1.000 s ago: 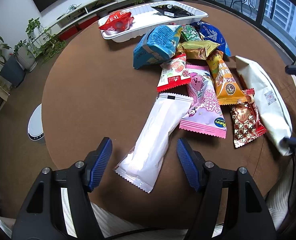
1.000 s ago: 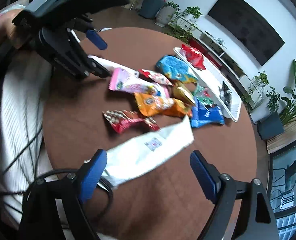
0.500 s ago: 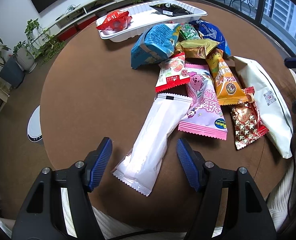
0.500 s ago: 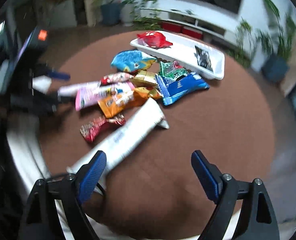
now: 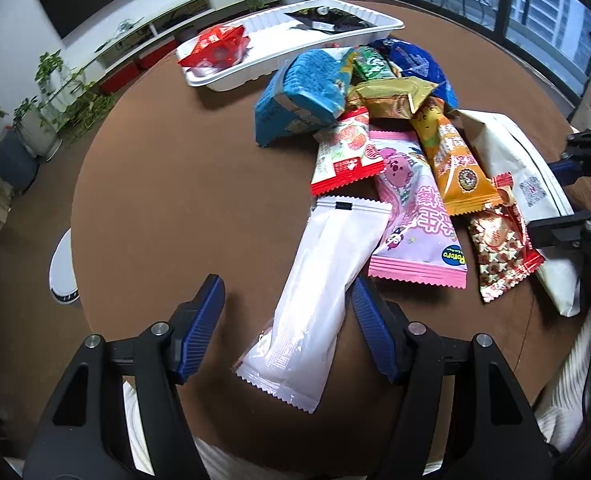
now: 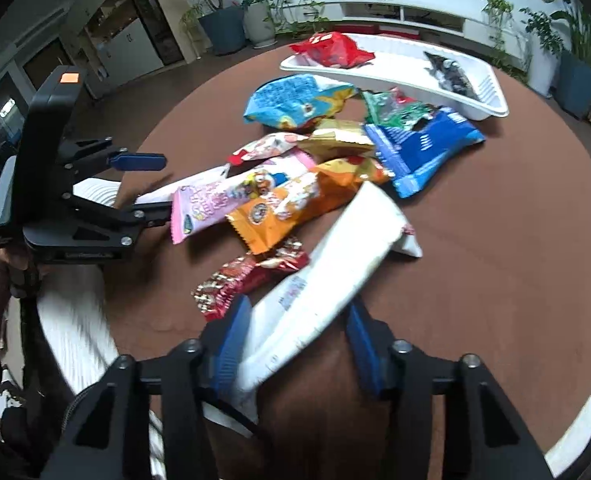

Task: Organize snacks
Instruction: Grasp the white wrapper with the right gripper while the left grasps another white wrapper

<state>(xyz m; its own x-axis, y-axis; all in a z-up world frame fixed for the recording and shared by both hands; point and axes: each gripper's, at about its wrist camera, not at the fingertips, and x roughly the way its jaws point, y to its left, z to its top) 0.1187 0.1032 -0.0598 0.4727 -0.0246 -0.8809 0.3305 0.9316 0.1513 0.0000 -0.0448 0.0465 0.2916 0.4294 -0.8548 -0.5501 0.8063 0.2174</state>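
A pile of snack packets lies on a round brown table [image 5: 167, 184]. My left gripper [image 5: 287, 320] is open around the near end of a long white packet [image 5: 327, 280]. My right gripper [image 6: 295, 344] is open, its jaws narrowed on either side of the near end of a long cream packet [image 6: 335, 280], which also shows in the left wrist view [image 5: 523, 176]. A white tray [image 5: 263, 68] at the far side holds a red packet [image 5: 215, 46] and a dark packet [image 5: 327, 20]. The tray also shows in the right wrist view [image 6: 407, 76].
The pile holds a pink packet [image 5: 415, 220], an orange packet [image 5: 451, 160], a red patterned packet [image 5: 499, 248], a light blue bag [image 5: 299, 96], a gold packet [image 5: 391, 96] and a dark blue bag [image 6: 419, 148]. Potted plants and a TV shelf stand beyond the table.
My right gripper has swung round to face the pile, moved onto the cream packet's near end and narrowed its jaws. My left gripper has edged forward around the white packet.
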